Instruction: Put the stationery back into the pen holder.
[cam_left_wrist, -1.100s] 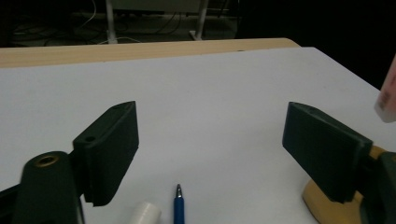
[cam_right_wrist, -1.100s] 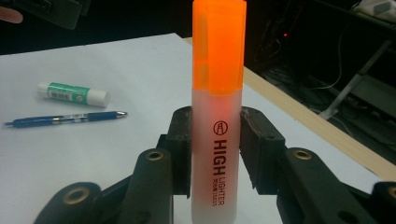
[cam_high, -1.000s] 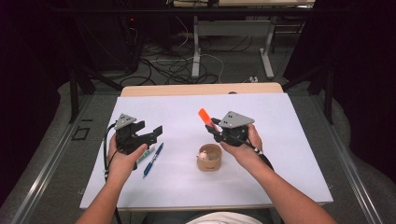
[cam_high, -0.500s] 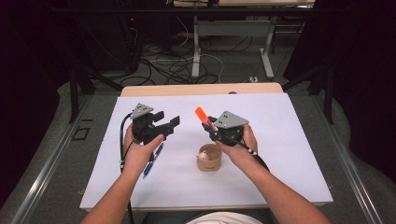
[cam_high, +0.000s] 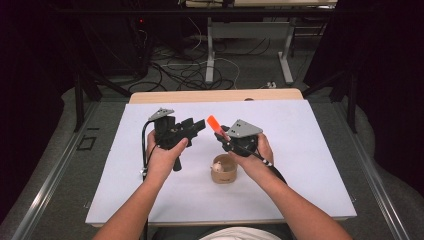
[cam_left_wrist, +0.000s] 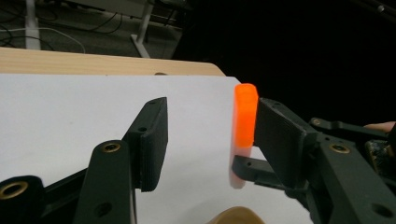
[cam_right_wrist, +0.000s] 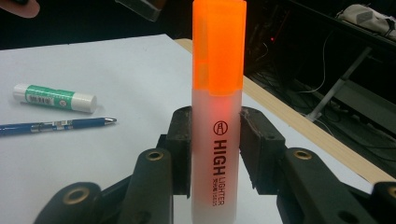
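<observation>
Above the middle of the surface, our right tongs pinch the highlighter by its frosted barrel. Our left tongs, just closing, straddle its orange cap without pressing. It looks light, stiff, slippery; we'd grip the cap squarely.

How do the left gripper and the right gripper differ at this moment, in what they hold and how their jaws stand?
The right gripper is shut on the highlighter, its pads pressing the pale barrel; the left gripper holds nothing, though its jaws have just been closing with the orange cap between them, one jaw apart from it. In the high view the left gripper points right toward the highlighter, the right gripper points left. Both are black and hand-held above the white table.
</observation>
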